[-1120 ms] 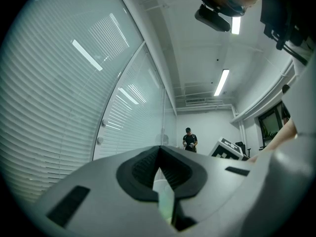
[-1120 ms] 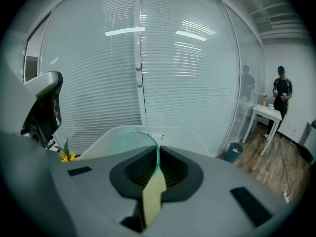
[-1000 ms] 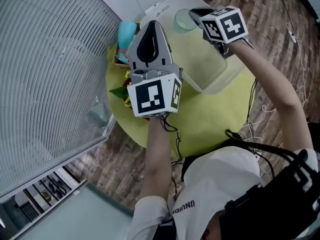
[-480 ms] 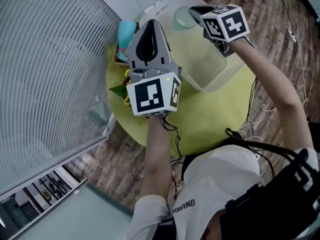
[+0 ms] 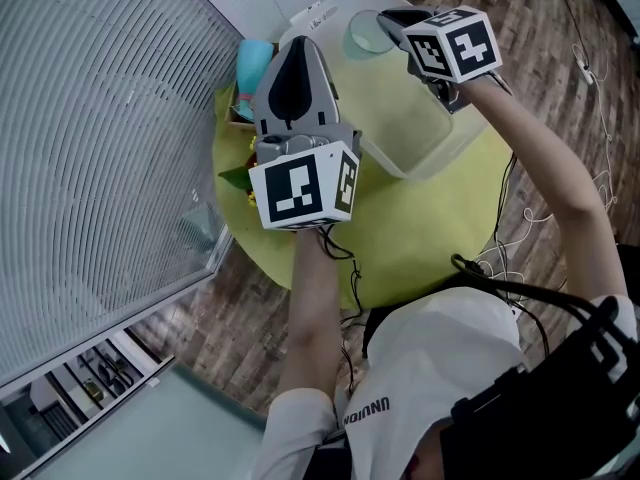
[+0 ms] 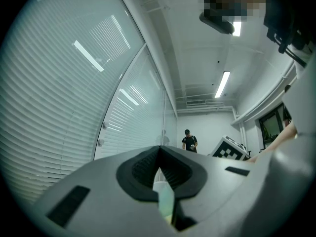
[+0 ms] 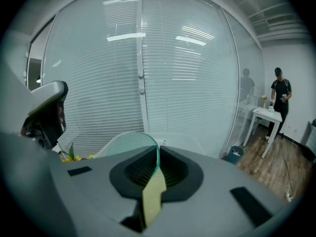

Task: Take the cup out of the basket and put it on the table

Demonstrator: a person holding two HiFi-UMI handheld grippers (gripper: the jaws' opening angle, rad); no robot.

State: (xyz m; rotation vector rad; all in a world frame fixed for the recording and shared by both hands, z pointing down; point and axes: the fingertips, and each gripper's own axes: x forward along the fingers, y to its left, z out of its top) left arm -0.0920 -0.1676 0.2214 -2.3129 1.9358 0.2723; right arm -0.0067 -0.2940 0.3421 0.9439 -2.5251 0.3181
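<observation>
The clear greenish cup (image 5: pixel 366 39) hangs over the far left corner of the clear plastic basket (image 5: pixel 442 154), above its rim. My right gripper (image 5: pixel 388 22) is shut on the cup's rim. In the right gripper view the cup's wall (image 7: pixel 129 143) runs between the pads of the right gripper (image 7: pixel 158 151). My left gripper (image 5: pixel 298 46) is raised over the table's left part, beside the basket, jaws shut and empty. The left gripper view shows the left gripper (image 6: pixel 159 152) pointing at the glass wall and ceiling.
The basket stands on a round yellow-green table (image 5: pixel 420 240). A blue cup (image 5: pixel 252 65) and yellow flowers (image 5: pixel 240 184) sit at the table's left edge, partly behind my left gripper. A blind-covered glass wall (image 5: pixel 90 148) is on the left. A person (image 7: pixel 279 100) stands far off.
My right gripper with the cup has risen slightly toward the far side. My left gripper has shifted a little left and up.
</observation>
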